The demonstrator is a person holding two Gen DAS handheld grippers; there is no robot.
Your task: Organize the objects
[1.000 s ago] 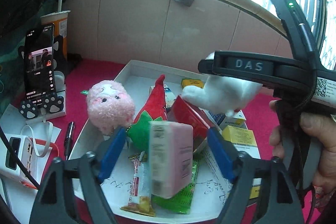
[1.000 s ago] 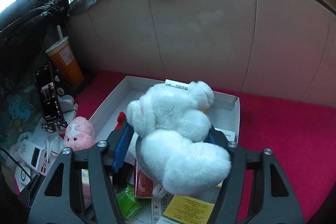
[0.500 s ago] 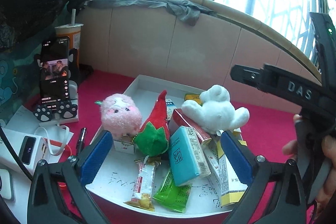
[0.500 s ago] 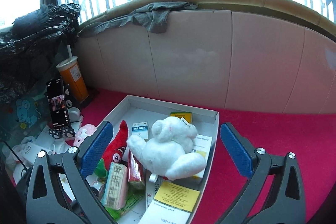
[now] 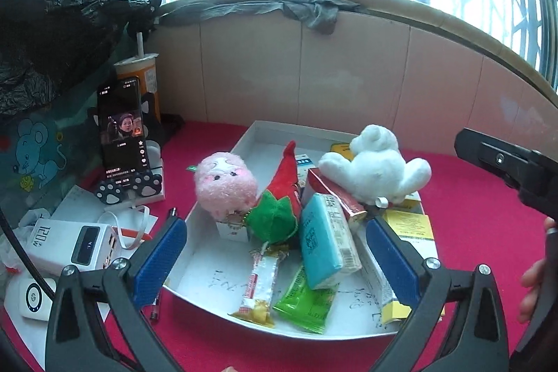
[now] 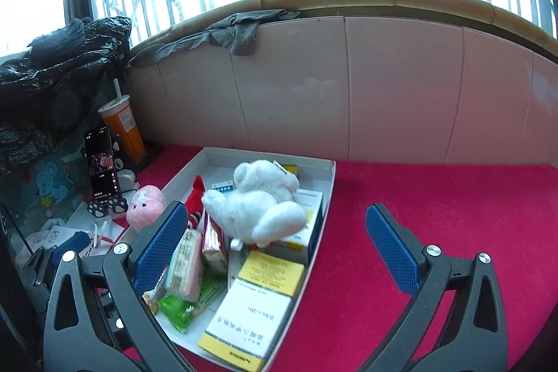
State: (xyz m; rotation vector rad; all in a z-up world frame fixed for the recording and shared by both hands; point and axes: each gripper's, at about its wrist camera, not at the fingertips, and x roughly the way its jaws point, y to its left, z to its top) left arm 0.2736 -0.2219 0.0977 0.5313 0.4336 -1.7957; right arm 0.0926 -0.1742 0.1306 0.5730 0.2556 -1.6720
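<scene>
Both grippers stand wide, nothing between the pads — the left gripper (image 5: 275, 262) and the right gripper (image 6: 275, 251) have both just been opening, and each is empty. The white plush bear (image 5: 375, 164) lies in the white tray (image 5: 251, 136), sprawled over a red box (image 5: 336, 197), ahead of the left gripper and toward its right pad. The teal tissue pack (image 5: 326, 241) lies flat in the tray, just ahead between the left gripper's pads, beside the strawberry plush (image 5: 280, 197) and the pink plush (image 5: 225, 185). From the right wrist the tray sits left of centre, with bare red cloth (image 6: 436, 197) between the pads. Only that view shows the yellow-and-white boxes (image 6: 251, 312) at the tray's near end — only the left shows the power bank (image 5: 75, 244) and a person's fingers (image 5: 532, 281).
</scene>
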